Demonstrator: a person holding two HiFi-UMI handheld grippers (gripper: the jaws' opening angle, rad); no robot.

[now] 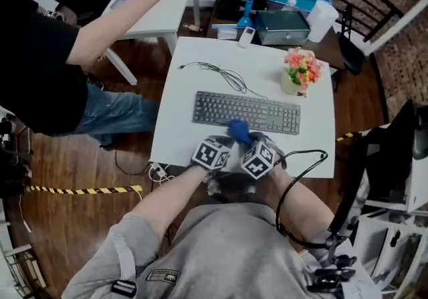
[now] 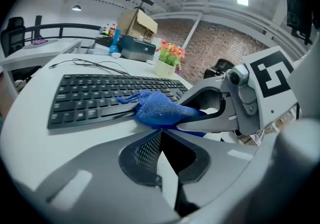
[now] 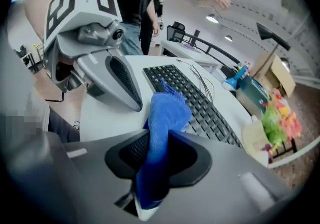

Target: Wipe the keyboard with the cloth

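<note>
Nearest to me, the person in the grey shirt leans over the white bench with both arms forward and the two tools close side by side at its near edge. The right hand-held gripper is clenched on the blue cloth. The cloth is pinched between its two pads, one end hanging out behind them and the rest bunched forward past the tips. The left hand-held gripper grasps nothing. Its jaws meet at the tips, and the cloth sits just ahead of them and a little to their right, not between them.

The free end of the cloth reaches out onto the keyboard, touching the front row of keys about midway along the near edge. The keyboard lies flat across the middle of the bench, long side toward the person.

Beyond the keyboard its thin black cable loops loosely over the bench top. Toward the far right corner stands a small pot of pink and orange flowers, well apart from the cloth.

Farther off, a second person in a black top and jeans stands to the left, one arm stretched toward another white table.
</note>
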